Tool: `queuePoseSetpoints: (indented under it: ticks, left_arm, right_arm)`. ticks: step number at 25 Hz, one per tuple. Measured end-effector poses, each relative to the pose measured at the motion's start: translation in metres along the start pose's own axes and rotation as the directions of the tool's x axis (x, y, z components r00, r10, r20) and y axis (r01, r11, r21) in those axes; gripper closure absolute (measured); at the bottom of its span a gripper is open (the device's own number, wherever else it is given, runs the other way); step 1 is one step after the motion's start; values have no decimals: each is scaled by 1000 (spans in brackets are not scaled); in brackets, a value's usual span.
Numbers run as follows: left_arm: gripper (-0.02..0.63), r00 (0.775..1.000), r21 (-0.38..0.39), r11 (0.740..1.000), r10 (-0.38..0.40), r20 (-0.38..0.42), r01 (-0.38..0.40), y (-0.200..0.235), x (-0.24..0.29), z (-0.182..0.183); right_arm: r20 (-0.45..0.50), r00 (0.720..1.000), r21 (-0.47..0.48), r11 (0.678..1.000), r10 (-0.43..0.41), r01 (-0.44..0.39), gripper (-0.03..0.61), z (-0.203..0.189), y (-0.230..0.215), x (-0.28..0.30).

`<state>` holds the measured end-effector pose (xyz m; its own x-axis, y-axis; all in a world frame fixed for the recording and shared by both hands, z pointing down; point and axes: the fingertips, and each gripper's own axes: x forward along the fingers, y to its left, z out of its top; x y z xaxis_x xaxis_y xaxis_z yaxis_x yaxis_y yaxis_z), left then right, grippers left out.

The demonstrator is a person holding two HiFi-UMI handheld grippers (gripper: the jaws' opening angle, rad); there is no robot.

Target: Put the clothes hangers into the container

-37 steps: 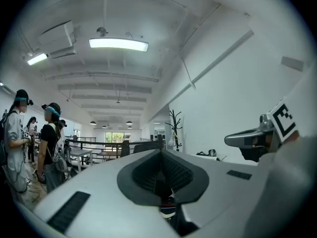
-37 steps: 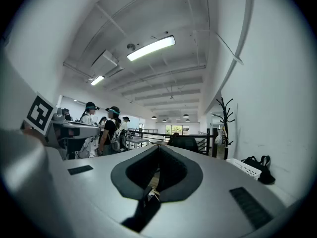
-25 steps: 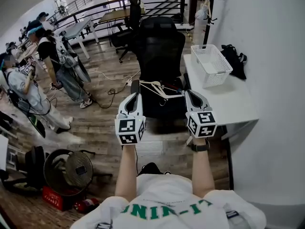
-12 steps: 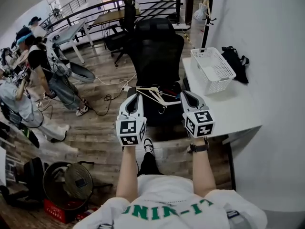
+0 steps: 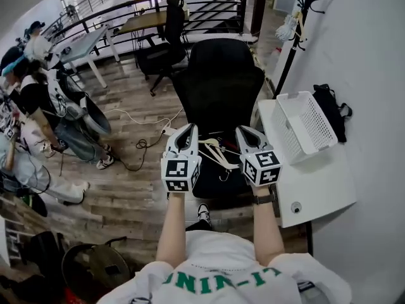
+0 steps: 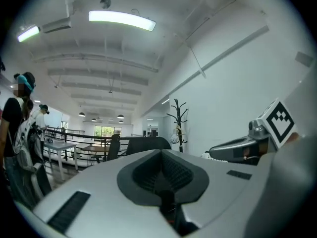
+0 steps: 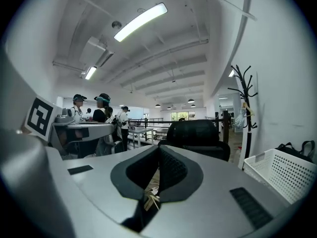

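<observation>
- Looking down in the head view, the clothes hangers (image 5: 218, 152) hang over the seat of the black chair (image 5: 221, 75). They are bridged between the left gripper (image 5: 188, 130) and the right gripper (image 5: 243, 133), each with its jaws clenched on one end. The container (image 5: 310, 128), a white mesh basket, sits at the far end of the bench (image 5: 316, 189), well apart to the right.
  - The load has to cross the bench's left edge. Carried low, the dangling hook could snag on that edge or on the chair back.
  - If the two hands drift apart or turn against each other, the bundle may twist out of one grip. A hanger could then drop onto the seat or the floor.
- Left gripper view: the jaws are pressed together and only a dark sliver shows in the slot.
  - I cannot tell how much hanger they have. A thin pinch near the tips would likely slip on a quick swing towards the bench.
- Right gripper view: the jaws are clamped on a pale wooden strip (image 7: 148, 200) low in the slot. The container's rim shows at the lower right, just beside the wall.
  - Brought in crosswise, the hangers may come to rest across the rim instead of falling inside.
  - The basket looks light, so a knock from a gripper could shove it along the bench towards the wall-side edge.
  - Letting go with one hand before the other could tip the bundle out over the side.
</observation>
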<state>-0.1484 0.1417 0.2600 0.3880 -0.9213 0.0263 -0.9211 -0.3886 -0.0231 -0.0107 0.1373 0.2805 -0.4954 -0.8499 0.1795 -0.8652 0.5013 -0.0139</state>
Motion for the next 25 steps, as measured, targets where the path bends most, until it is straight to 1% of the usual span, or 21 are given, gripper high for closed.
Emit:
queuePoseSetpoints:
  ticks: [2,4,7,11,15,17,20,23,25]
  left_arm:
    - [595,999,-30,999,-39,-12,38,25,33,-12]
    - [597,997,-44,996,-76,-31,74,44,62,-26]
    - [597,993,-71,992,-109,-53,105,65,102,-46]
    - [597,986,-79,987,-146,-80,139,71,147,-73]
    - [597,983,-134,980,-159,-91,146,69,174,-104]
    - [597,981,-152,978,-158,-109,140,67,184,-122]
    - [597,978,-158,982,-129,-164,103,67,201,-154]
    - [597,968,-186,979,-124,-219,83,59,216,-188]
    - [597,959,-218,973,-134,-249,79,50,225,-215]
  right_arm:
    - [-20,999,-5,1000,26,-26,560,-3,-1,43]
    - [-38,998,-7,999,46,-46,560,-10,-2,77]
    - [-94,994,-16,998,56,-58,560,-27,-13,118]
    - [-167,984,-18,998,63,-66,560,-55,-38,154]
    - [-225,966,42,992,123,-117,546,-95,-61,175]
    - [-276,950,64,989,148,-136,530,-124,-72,182]
    - [-372,910,79,983,185,-167,486,-173,-86,193]
    - [-462,858,108,975,224,-196,449,-226,-97,199]
    - [-522,816,134,969,249,-210,434,-268,-104,203]
